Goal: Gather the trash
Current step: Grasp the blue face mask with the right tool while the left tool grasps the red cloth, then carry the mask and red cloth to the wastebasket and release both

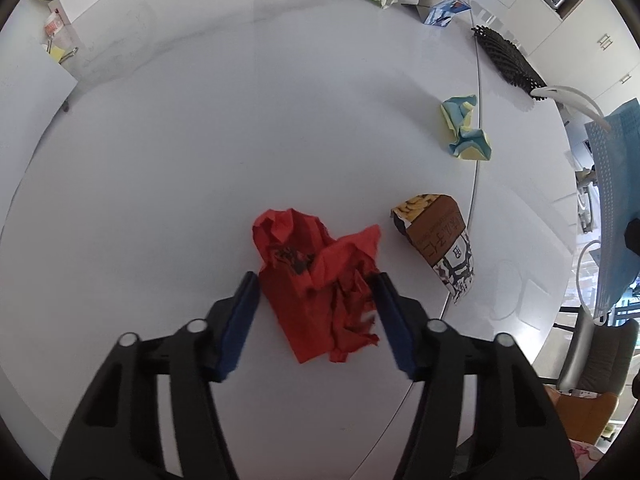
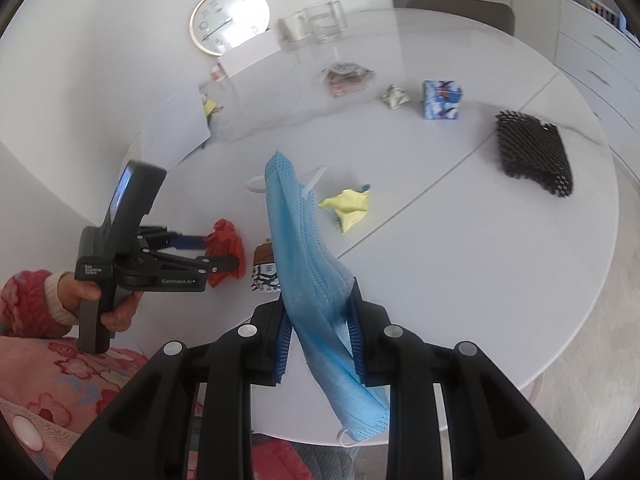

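A crumpled red paper point(image 1: 304, 264) lies on the white round table point(image 1: 180, 160). My left gripper point(image 1: 314, 280) points down at it, with a blue pad touching each side of the paper. The right wrist view shows the same grip, left gripper point(image 2: 222, 250) around the red paper point(image 2: 226, 236), held by a hand in a pink sleeve. My right gripper point(image 2: 318, 300) is shut on a blue face mask point(image 2: 296, 232), lifted above the table's near edge; the mask point(image 1: 616, 200) also hangs at the right in the left wrist view.
On the table lie a brown snack wrapper point(image 1: 440, 240) beside the red paper, a yellow-blue paper wad point(image 1: 466, 128), a black mesh piece point(image 2: 532, 152), a blue carton point(image 2: 442, 100), a pale paper ball point(image 2: 395, 97) and a glass point(image 2: 324, 20). A clock point(image 2: 229, 20) leans at the back.
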